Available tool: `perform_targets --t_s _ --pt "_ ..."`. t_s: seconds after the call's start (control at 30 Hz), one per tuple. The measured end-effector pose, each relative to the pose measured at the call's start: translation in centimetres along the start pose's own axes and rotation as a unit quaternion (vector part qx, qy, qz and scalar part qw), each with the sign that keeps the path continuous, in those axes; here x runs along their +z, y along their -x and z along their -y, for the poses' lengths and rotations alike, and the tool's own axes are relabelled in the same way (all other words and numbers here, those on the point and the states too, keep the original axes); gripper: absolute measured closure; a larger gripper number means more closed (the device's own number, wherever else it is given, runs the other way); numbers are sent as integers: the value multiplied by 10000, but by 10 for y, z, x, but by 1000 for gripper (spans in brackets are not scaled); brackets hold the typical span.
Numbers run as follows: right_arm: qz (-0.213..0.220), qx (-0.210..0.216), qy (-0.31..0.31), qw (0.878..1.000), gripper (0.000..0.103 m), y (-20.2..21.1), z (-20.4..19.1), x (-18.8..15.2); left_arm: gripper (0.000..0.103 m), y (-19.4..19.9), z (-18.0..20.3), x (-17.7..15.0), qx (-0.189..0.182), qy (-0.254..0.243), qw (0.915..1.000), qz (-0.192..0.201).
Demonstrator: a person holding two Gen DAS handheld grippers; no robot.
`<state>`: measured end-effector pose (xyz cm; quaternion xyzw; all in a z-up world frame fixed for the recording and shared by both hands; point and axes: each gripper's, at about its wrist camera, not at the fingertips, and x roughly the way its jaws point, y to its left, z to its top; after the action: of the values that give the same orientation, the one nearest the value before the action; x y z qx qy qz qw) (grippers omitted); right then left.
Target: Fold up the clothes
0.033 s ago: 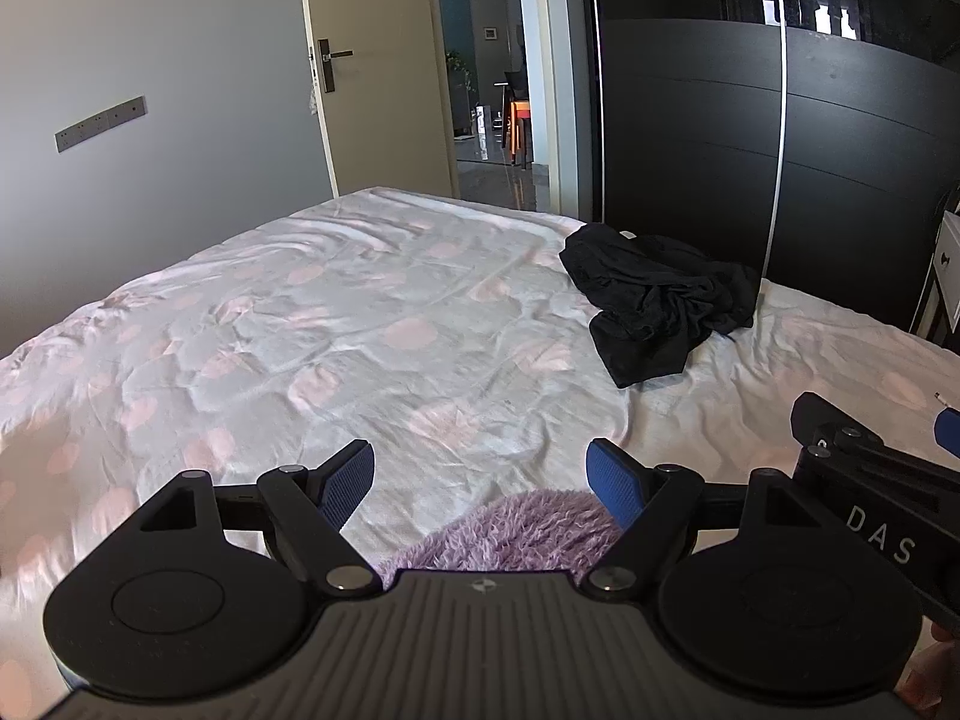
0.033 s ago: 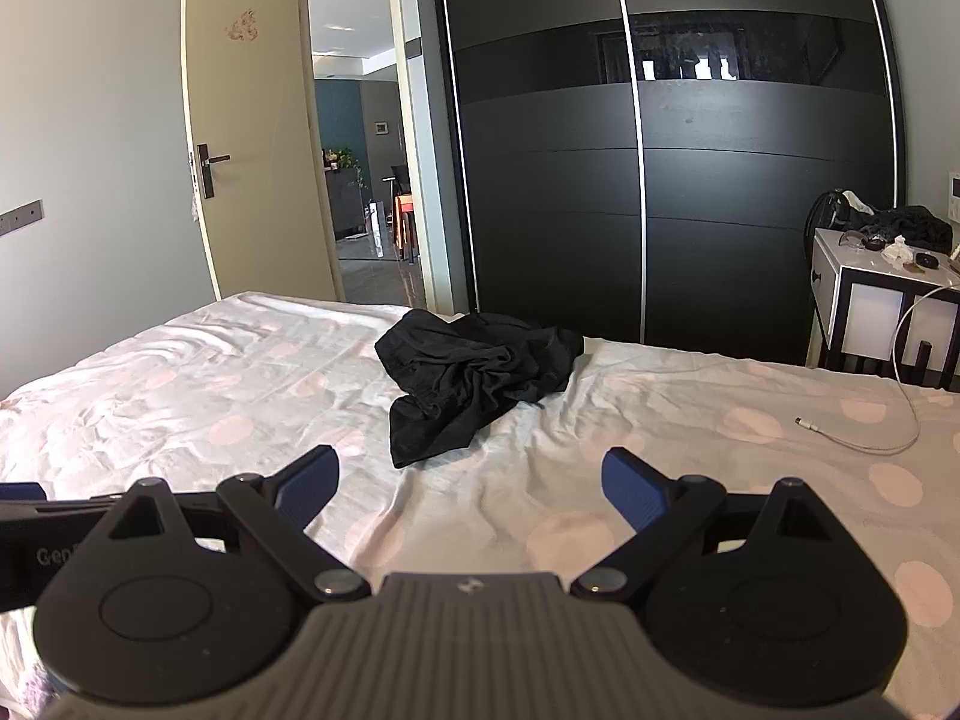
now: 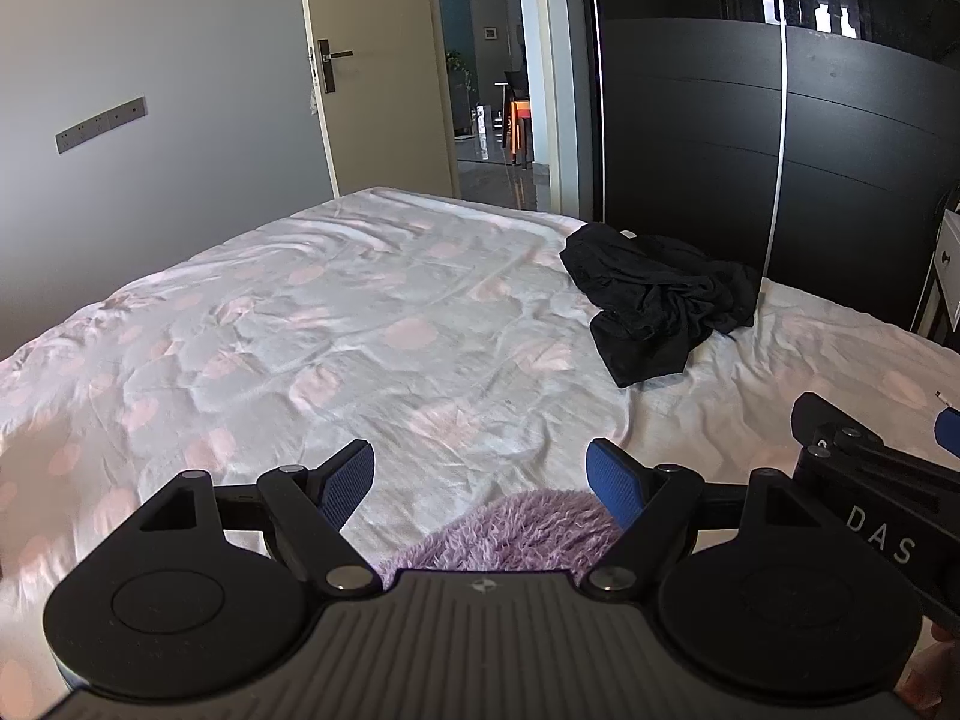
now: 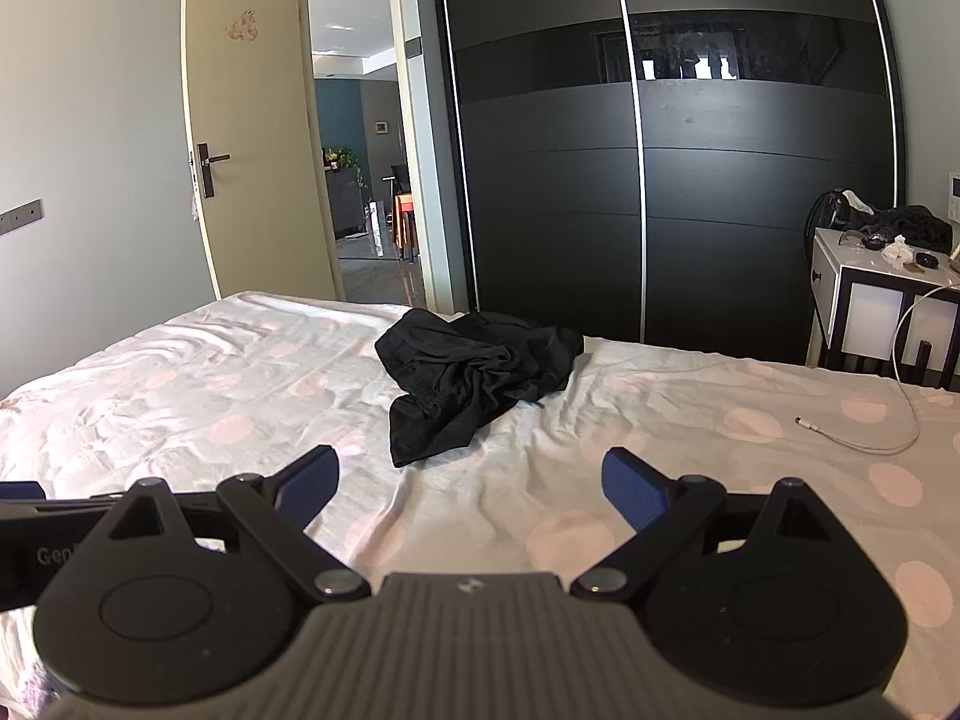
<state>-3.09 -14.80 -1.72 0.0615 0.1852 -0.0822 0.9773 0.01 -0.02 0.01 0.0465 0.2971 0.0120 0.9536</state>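
A crumpled black garment (image 3: 660, 306) lies in a heap on the bed, toward the far side by the wardrobe; the right wrist view shows this black garment (image 4: 474, 378) straight ahead. My left gripper (image 3: 483, 480) is open over the sheet, well short of the garment and to its left. A fluffy purple cloth (image 3: 516, 534) lies just under and between its fingers, and the pads are not pressing on it. My right gripper (image 4: 474, 480) is open too, nothing between its blue pads, with the garment a short way beyond them.
The bed sheet (image 3: 360, 330) is white with pink dots and wrinkled. A black sliding wardrobe (image 4: 660, 180) stands behind the bed, beside an open door (image 4: 258, 150). A white nightstand (image 4: 870, 300) with clutter stands at the right, and a white cable (image 4: 858, 438) trails onto the sheet.
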Motion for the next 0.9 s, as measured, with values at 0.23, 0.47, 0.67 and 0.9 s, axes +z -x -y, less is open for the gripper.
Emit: perform_targets --t_s 0.23,0.47,0.67,0.9 --pt "16 -1 -66 10000 8 8 -1 -1 26 6 3 3 76 -88 9999 79" --pt "-53 106 -233 9997 7 7 8 3 26 5 7 3 113 -125 9999 34" --pt "-52 113 -245 9996 8 7 9 2 26 7 7 3 96 -99 9999 38" --pt "-54 136 -276 9995 8 5 11 1 26 7 6 2 90 -64 9999 27"
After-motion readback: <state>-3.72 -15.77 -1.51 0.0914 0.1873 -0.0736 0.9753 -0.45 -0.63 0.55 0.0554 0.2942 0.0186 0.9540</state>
